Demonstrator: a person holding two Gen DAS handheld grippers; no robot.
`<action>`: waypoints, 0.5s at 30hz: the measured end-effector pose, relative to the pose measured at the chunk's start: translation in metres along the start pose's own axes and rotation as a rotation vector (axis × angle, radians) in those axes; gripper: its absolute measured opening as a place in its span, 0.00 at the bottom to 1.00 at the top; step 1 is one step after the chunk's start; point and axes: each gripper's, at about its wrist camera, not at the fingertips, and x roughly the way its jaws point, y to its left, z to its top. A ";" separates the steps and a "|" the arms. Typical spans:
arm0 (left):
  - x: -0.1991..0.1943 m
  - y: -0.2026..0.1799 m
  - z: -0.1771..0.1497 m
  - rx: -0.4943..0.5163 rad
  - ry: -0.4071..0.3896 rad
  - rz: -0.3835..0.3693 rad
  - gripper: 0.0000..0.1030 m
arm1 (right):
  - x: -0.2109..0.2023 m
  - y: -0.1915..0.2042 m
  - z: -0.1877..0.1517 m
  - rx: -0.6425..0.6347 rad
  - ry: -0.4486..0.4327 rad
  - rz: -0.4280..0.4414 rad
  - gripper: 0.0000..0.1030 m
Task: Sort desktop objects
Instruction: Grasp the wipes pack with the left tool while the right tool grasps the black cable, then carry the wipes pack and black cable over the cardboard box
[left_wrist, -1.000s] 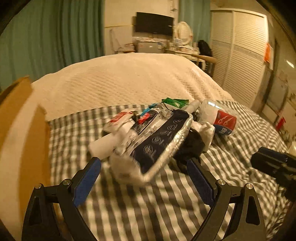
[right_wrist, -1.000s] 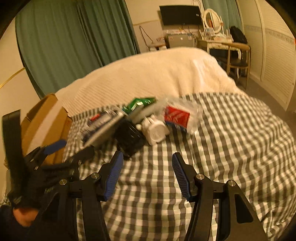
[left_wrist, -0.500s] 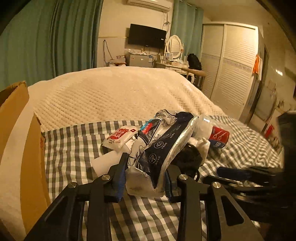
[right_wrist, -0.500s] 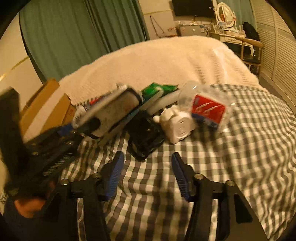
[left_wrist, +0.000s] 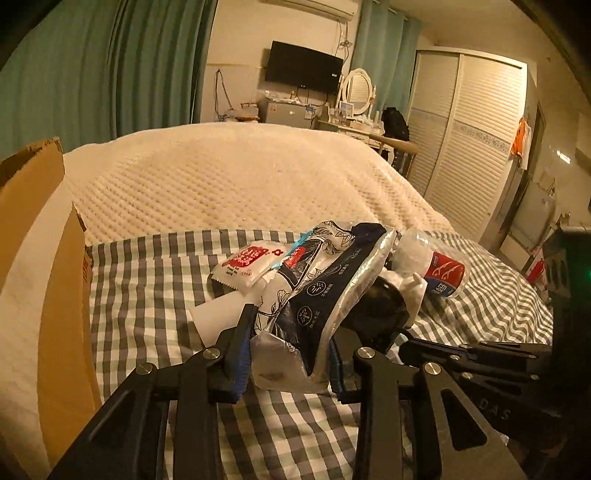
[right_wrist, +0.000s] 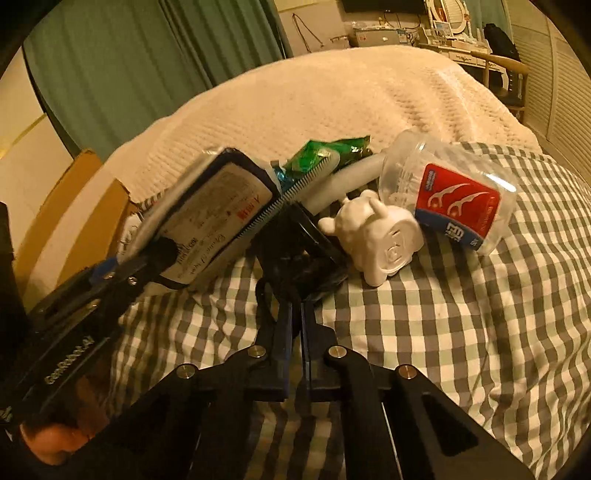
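Note:
My left gripper (left_wrist: 291, 354) is shut on the near end of a silver and dark blue packet (left_wrist: 332, 291), which tilts up off the pile. In the right wrist view the same packet (right_wrist: 218, 210) shows its printed back, with the left gripper (right_wrist: 147, 254) clamped on it. My right gripper (right_wrist: 297, 306) is shut, its tips pinching the near edge of a black object (right_wrist: 299, 251) in the middle of the pile. The black object (left_wrist: 384, 306) lies half hidden under the packet, and the right gripper (left_wrist: 402, 339) reaches it from the right.
On the checked cloth (right_wrist: 443, 332) lie a white pig figure (right_wrist: 373, 240), a clear floss-pick jar (right_wrist: 454, 195), a green packet (right_wrist: 325, 155), a white tube (right_wrist: 347, 181) and a white sachet (left_wrist: 247, 262). A cardboard box (left_wrist: 37, 258) stands at the left. A cream blanket (left_wrist: 240, 177) lies behind.
The left gripper closed on the packet and raised its end. The right gripper came down and forward to the black object, and its jaws closed.

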 end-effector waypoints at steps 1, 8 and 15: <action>-0.003 -0.001 0.000 -0.002 -0.004 -0.004 0.33 | -0.003 0.001 -0.001 -0.004 -0.006 -0.003 0.04; -0.043 -0.013 0.012 -0.028 -0.037 -0.041 0.33 | -0.033 0.016 -0.010 -0.055 -0.042 -0.042 0.04; -0.114 -0.015 0.035 -0.013 -0.063 -0.022 0.33 | -0.100 0.052 -0.006 -0.081 -0.157 -0.037 0.04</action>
